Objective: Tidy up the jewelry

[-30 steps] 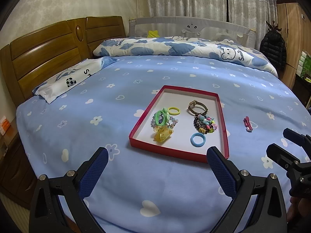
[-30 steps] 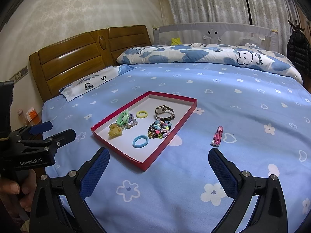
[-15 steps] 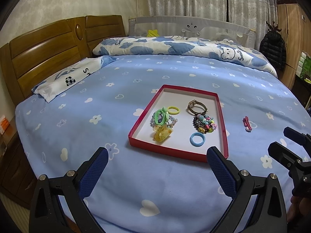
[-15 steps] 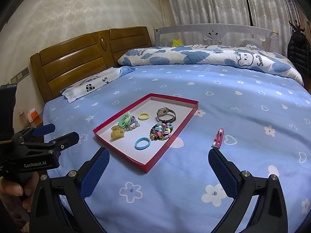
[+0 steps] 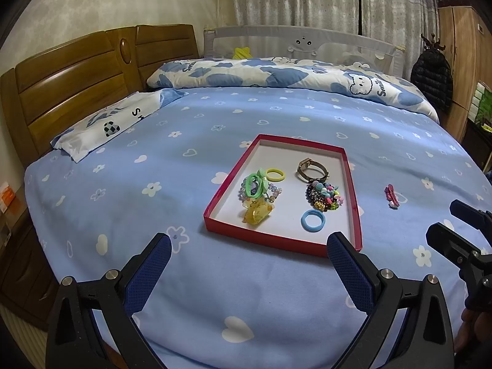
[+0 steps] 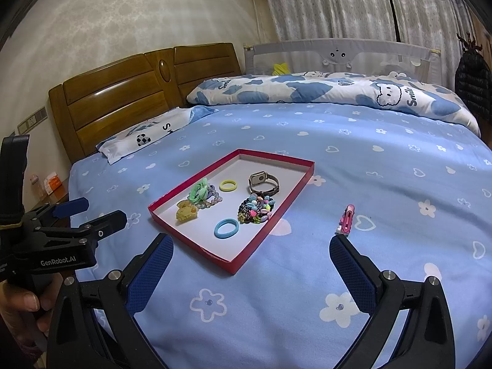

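Blue-padded fingers of the left hand-held gripper (image 5: 247,259) are spreading wide and empty in the foreground of the left wrist view, hovering over the near edge of the light blue bedsheet printed with white hearts and flowers (image 5: 129,184). Beside it, the right hand-held gripper (image 6: 250,259) is likewise standing wide apart and holding nothing, with the left tool showing at the left edge of its view, gripped by a person's hand (image 6: 21,304). Just beyond both pairs of fingers, a shallow rectangular red tray with a white floor (image 5: 350,190) is lying flat on the bed. Inside it, nearest, a light blue hair tie (image 5: 313,220) and an amber translucent claw clip (image 5: 256,212) are resting; behind them a cluster of green hair ties with a pale bead bracelet (image 5: 256,184) and a heap of dark multicoloured beads (image 5: 324,196) are sitting; farther back lie a yellow hair tie (image 5: 275,174) and a brown-strapped wristwatch (image 5: 311,168). To the right of the tray and apart from it, a small pink hair clip (image 6: 347,218) is lying on the sheet. Farther off, a white pillow with blue print (image 5: 110,126) and a rolled blue-and-white cloud-patterned quilt (image 5: 276,75) are lying against a wooden headboard (image 5: 70,92) and a grey bed rail (image 5: 307,41).
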Tool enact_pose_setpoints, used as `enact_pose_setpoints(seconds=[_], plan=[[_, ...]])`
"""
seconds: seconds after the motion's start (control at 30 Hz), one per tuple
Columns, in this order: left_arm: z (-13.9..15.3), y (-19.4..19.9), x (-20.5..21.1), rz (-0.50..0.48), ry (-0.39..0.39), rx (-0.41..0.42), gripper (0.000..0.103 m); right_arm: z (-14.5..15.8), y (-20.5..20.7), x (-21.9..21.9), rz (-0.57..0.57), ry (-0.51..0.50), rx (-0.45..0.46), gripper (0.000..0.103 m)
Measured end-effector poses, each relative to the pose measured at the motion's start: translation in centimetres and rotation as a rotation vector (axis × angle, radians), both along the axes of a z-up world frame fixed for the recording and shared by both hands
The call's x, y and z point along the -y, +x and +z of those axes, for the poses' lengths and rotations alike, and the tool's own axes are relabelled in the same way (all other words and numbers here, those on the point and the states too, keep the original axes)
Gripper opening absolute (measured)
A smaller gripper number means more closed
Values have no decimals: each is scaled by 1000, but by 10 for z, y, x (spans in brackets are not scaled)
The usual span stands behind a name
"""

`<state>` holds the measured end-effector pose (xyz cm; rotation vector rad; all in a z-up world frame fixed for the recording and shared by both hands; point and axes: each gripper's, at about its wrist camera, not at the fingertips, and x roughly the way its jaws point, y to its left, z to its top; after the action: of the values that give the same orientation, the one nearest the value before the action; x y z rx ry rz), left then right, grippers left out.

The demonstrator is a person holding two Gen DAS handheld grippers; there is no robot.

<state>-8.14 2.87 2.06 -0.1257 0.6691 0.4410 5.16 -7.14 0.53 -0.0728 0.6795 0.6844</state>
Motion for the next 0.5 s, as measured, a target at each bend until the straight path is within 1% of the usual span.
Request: enact_pose_setpoints(seconds=[0.5], plan=[[-1, 0, 1, -5, 4, 0, 102, -1, 0, 0, 1, 0, 1, 102]])
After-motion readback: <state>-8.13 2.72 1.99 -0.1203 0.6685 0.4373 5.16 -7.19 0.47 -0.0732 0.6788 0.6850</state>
